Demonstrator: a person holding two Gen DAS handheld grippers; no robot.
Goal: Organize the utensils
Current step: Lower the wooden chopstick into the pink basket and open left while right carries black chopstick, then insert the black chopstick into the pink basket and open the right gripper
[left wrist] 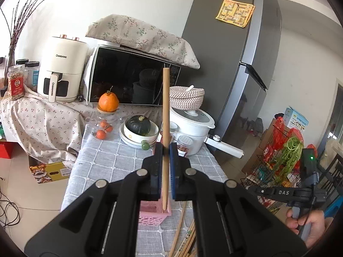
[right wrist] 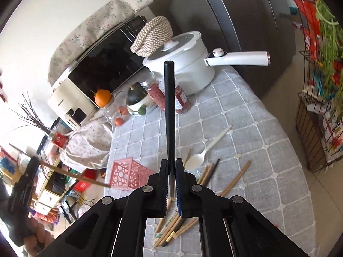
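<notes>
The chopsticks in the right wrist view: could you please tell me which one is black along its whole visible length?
The black chopstick clamped upright in the right gripper; the loose chopsticks on the table are tan.

Each camera looks forward along its own claw, tilted down over the tabletop (left wrist: 111,162) — both share the microwave (left wrist: 133,79) beyond.

You cannot see the lower end of the black chopstick (right wrist: 169,115); it vanishes between the right gripper (right wrist: 171,167) pads. Below those tongs, the loose pile of chopsticks (right wrist: 171,227) is partly covered by the black linkage, so their number is unclear. In the left wrist view, the pink basket (left wrist: 155,214) hides behind the left gripper (left wrist: 165,150), only its rim showing.
</notes>
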